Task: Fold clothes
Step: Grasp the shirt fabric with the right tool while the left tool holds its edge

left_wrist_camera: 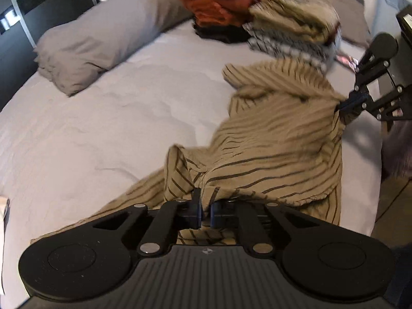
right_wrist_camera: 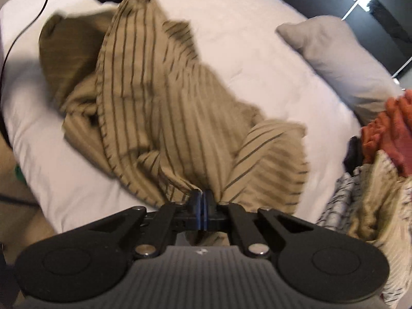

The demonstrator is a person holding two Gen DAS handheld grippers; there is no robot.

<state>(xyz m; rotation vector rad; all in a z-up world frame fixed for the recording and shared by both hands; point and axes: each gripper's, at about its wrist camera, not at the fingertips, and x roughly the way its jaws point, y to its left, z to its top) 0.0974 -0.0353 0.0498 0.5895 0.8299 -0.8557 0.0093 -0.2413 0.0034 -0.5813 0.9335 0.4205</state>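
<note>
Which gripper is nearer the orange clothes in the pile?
Right. The right gripper grips the striped shirt just short of the orange clothes; the left gripper holds the shirt's far end.

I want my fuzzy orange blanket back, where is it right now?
The orange blanket sits on top of the clothes pile at the far end of the bed, beside the grey pillow. In the right wrist view it shows at the right edge.

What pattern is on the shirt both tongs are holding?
Tan with thin dark stripes; the shirt shows best in the right wrist view.
</note>
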